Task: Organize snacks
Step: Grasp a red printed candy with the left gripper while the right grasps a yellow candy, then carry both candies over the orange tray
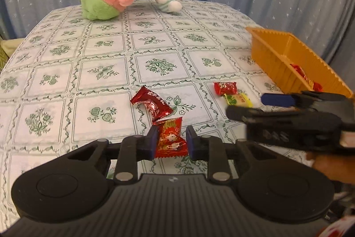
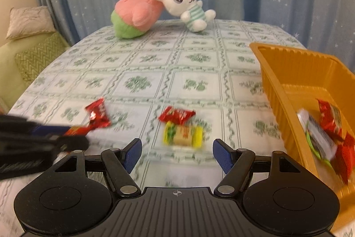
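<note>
The left gripper (image 1: pixel 170 141) is closed on 1 red snack packet (image 1: pixel 170 139); the orange tray (image 1: pixel 295 52) lies at the table's right edge. The right gripper (image 2: pixel 177 153) stands open, nearer it.

left gripper (image 1: pixel 170 141) clamping red snack packet (image 1: pixel 169 140), orange tray (image 1: pixel 295 63)

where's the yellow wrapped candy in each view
Left wrist view: the yellow candy lies right of centre on the tablecloth, just below a red candy, partly behind the right claw.
Right wrist view: it sits low in the centre, blurred, just ahead of the open pads, again with the red candy right behind it.
Shared landmark: the orange tray to its right.
</note>
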Motion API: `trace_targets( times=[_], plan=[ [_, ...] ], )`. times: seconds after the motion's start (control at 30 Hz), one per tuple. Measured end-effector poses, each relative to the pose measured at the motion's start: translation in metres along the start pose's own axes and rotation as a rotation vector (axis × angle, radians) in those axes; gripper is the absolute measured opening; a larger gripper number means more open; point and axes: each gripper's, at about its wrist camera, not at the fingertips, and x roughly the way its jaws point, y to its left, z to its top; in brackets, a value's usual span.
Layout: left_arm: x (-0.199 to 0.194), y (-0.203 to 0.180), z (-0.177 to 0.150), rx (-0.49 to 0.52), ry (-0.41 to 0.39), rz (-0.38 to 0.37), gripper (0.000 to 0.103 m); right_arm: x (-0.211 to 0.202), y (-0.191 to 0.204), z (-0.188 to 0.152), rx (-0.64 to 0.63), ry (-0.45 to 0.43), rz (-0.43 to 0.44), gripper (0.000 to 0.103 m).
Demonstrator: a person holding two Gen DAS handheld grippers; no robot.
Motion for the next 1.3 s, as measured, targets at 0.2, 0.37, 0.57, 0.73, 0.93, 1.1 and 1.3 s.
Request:
trace_targets(
  times=[0.2,0.37,0.57,0.73,0.93,1.1,1.3],
  plan=[
    [-0.001,-0.001,-0.005,-0.026,-0.002,-0.008,0.023,0.019,0.001,0.005,-0.008,0.021,-0.035,0.049],
    [-0.004,-0.003,-0.006,-0.03,-0.005,-0.009,0.023,0.017,0.007,0.001,-0.063,0.009,-0.043,0.027],
    [-0.014,-0.011,-0.006,-0.038,-0.02,-0.007,0.023,-0.001,0.007,-0.002,-0.063,0.011,-0.034,0.026],
    [-0.033,-0.023,-0.009,-0.067,-0.039,-0.002,0.023,-0.035,0.005,-0.005,-0.046,-0.003,-0.027,0.026],
    [-0.066,-0.041,-0.013,-0.105,-0.065,0.014,0.023,-0.085,-0.001,-0.01,-0.015,-0.028,-0.032,0.026],
    [-0.094,-0.056,-0.015,-0.123,-0.09,0.029,0.023,-0.125,-0.006,-0.018,-0.008,-0.05,-0.042,0.026],
    [-0.12,-0.077,-0.018,-0.118,-0.105,0.037,0.023,-0.162,-0.014,-0.028,0.006,-0.063,-0.051,0.026]
  ],
)
